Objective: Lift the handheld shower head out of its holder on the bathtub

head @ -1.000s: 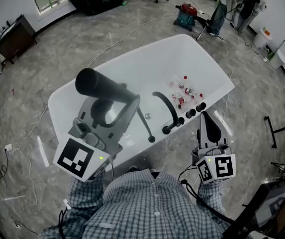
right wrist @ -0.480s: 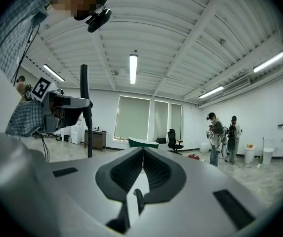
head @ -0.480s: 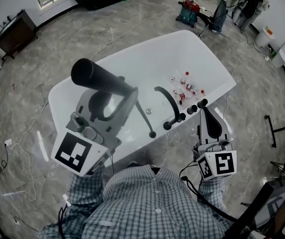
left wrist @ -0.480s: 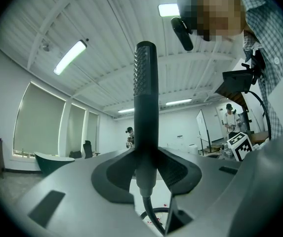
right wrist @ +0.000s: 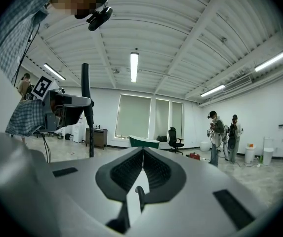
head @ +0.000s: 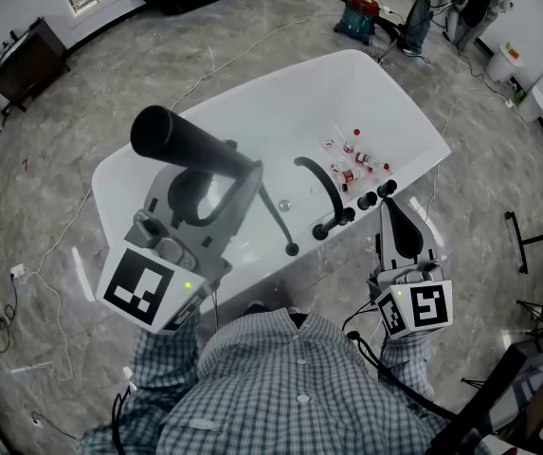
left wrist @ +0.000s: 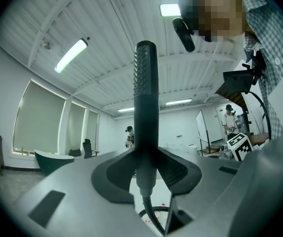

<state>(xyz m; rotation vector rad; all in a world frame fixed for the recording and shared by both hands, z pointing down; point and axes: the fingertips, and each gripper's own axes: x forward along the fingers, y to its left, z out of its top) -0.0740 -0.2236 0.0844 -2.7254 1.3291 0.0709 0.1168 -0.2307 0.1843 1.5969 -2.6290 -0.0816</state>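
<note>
Shower head [head: 181,143] is hanging above the bathtub [head: 280,102], left gripper [head: 241,180] fingers clenching its handle; right gripper [head: 396,218] is hovering at four o'clock, fingers pinched together, empty.

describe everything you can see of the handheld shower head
The handheld shower head is a slim, matte black stick with rows of nozzle holes along its upper side. It stands upright, clamped near its lower end between the tongs of the left gripper. A dark hose leaves its bottom. It is held above the white bathtub.
</note>
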